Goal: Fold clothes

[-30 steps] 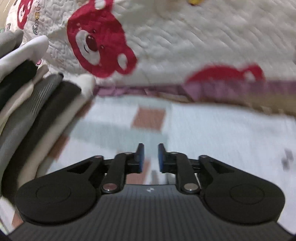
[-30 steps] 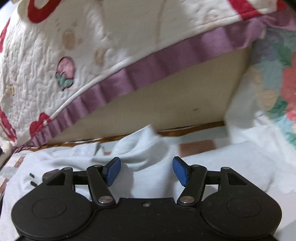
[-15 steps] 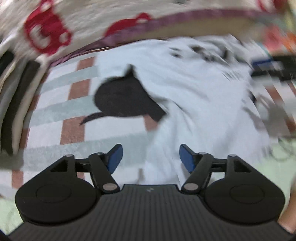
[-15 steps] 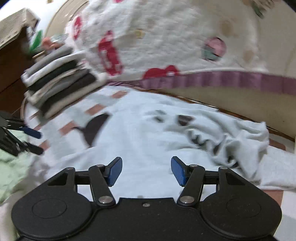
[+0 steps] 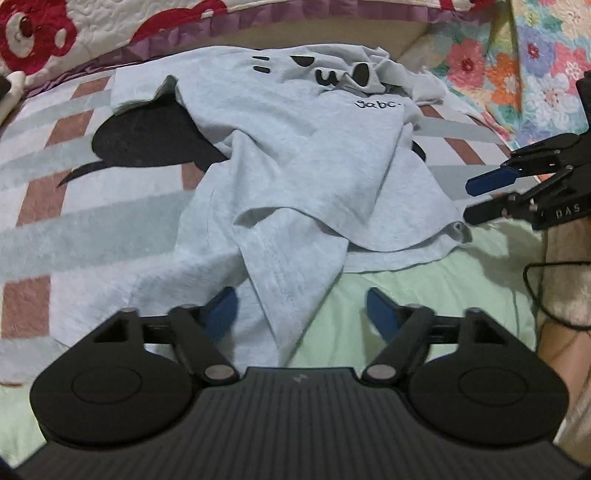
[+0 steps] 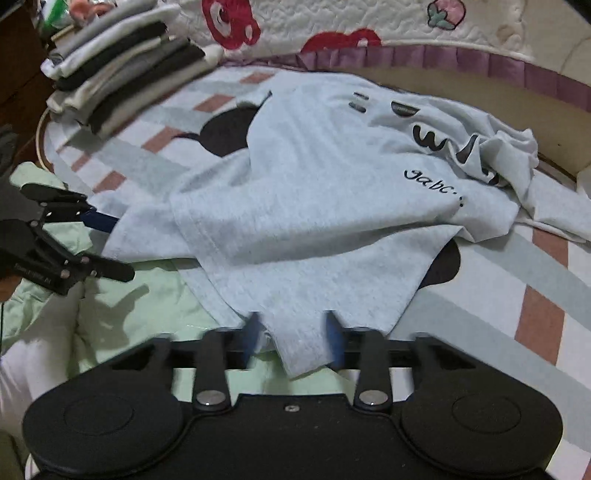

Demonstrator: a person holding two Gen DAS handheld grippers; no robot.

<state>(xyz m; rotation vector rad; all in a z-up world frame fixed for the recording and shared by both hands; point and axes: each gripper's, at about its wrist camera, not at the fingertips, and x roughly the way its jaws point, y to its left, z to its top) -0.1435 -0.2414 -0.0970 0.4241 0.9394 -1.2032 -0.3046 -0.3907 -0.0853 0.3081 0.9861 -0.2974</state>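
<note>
We note a white quilted blanket with red bears (image 5: 85,26) behind a checked bedsheet (image 5: 55,192), and a floral quilt (image 5: 532,62) at right.

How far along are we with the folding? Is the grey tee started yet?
Done: a stack of folded clothes sits at the far left of the bed. In hand: nothing gripped yet; the light grey T-shirt lies crumpled and unfolded, with the left gripper and right gripper both open at its near edge. Left: grasp, flatten, fold and stack this shirt.
</note>
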